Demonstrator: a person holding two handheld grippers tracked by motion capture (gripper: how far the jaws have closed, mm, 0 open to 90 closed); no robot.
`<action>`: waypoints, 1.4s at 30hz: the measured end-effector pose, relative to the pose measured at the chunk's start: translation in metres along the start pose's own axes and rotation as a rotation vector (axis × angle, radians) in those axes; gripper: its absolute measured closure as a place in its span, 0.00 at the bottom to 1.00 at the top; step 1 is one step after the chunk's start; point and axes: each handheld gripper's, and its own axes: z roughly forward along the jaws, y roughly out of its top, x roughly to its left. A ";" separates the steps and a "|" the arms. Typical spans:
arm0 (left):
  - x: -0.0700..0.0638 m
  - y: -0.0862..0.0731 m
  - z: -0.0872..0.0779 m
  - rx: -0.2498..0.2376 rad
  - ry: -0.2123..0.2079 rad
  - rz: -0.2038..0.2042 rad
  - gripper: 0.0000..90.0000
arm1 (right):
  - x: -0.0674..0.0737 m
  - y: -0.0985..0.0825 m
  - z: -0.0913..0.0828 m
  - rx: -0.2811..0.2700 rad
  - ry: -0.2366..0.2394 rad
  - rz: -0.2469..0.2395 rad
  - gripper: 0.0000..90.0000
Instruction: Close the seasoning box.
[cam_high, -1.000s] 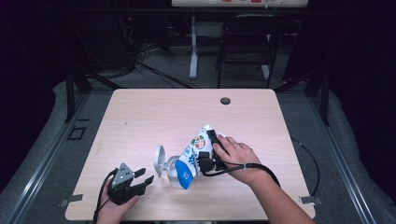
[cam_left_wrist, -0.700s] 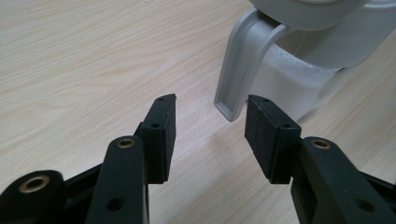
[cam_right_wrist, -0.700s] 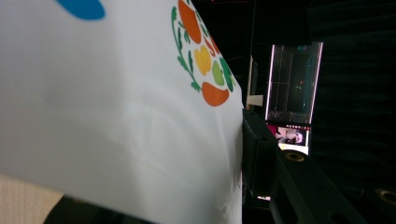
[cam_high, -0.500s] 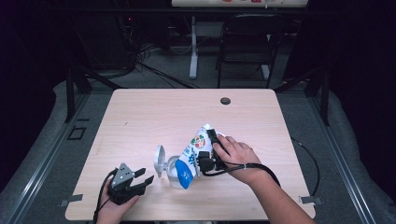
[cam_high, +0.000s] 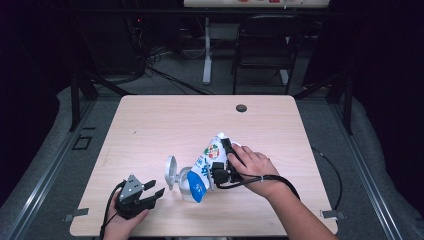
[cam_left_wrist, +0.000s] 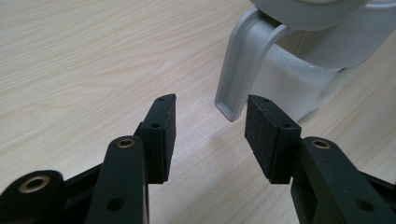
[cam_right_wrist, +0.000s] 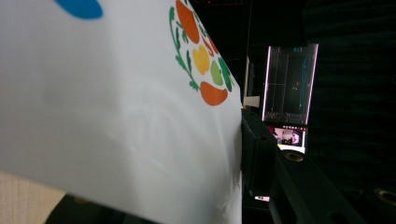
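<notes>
Glossy printed pouch (cam_high: 207, 162) tilted over smooth, probably plastic, jug (cam_high: 181, 179).

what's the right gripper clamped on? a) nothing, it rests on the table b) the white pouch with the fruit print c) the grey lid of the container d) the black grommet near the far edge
b: in the high view the right gripper grips the tilted white pouch over the container, and in the right gripper view a jaw presses against the pouch's printed side.

A glossy, smooth white pouch (cam_right_wrist: 116, 116) with printed colours is seen; pale matt plastic forms the container (cam_left_wrist: 299, 60); the table (cam_high: 165, 125) is light wood-grain.
</notes>
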 end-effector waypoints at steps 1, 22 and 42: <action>0.000 0.000 0.000 0.000 0.000 0.001 0.60 | 0.000 0.000 0.000 0.001 -0.001 0.000 0.78; 0.000 0.000 0.000 0.002 -0.001 0.001 0.60 | 0.005 -0.003 0.002 0.004 0.017 0.011 0.79; 0.000 0.000 0.001 0.006 -0.001 0.000 0.60 | 0.016 -0.013 0.005 0.005 0.070 0.145 0.78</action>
